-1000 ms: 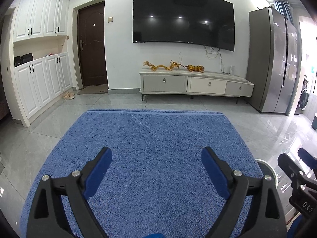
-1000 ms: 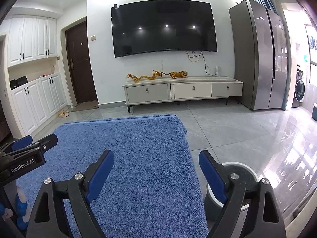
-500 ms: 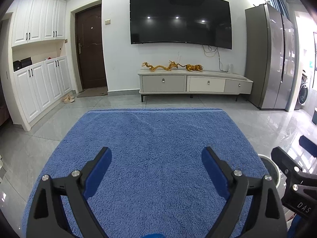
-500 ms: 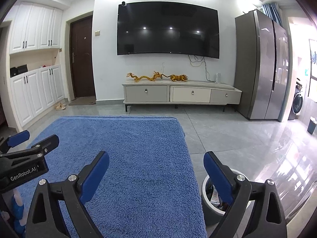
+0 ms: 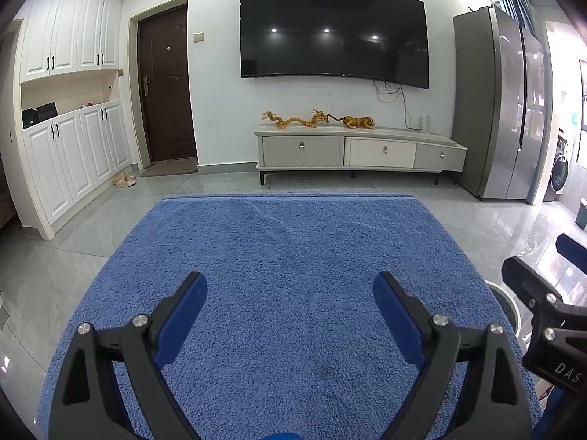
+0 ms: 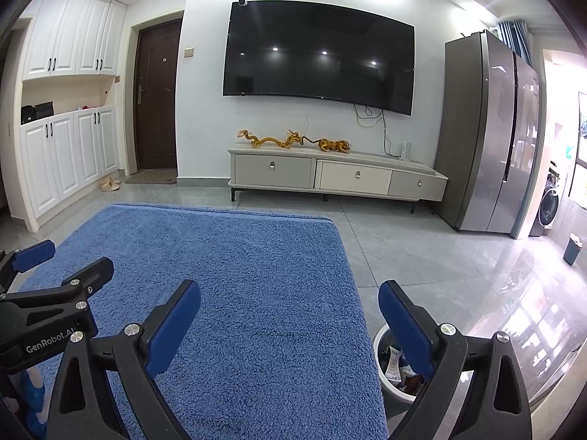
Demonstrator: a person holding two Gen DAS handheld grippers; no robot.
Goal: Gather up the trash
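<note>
Blue towelling covers the surface in front of you: the blue mat (image 5: 286, 275) fills the lower middle of both wrist views, with nothing lying on the part you can see. Your left gripper (image 5: 290, 286) hangs over the middle of that mat with its jaws spread wide and nothing between the blue pads. Your right gripper (image 6: 290, 295) is over the mat's right edge; its jaws have just been opening and now stand wide apart, also with nothing between them. The task's receptacle, a white round bin (image 6: 383, 344), stands on the grey tiled floor (image 6: 440, 256) just beside the mat's right edge, and the right-hand finger (image 6: 405, 326) of your right gripper sits in front of its mouth. Inside the bin you can make out crumpled wrappers (image 6: 394, 361), partly hidden by that finger. In the left wrist view only an arc of the bin's rim (image 5: 508, 304) shows, behind the body of your right gripper. Ahead, against the far wall, stand a low TV cabinet (image 6: 337, 179), a wall-mounted television (image 6: 319, 55) and a tall grey refrigerator (image 6: 488, 132). A second small bin (image 6: 572, 249) stands far off on the floor at the right, well apart from both grippers.
</note>
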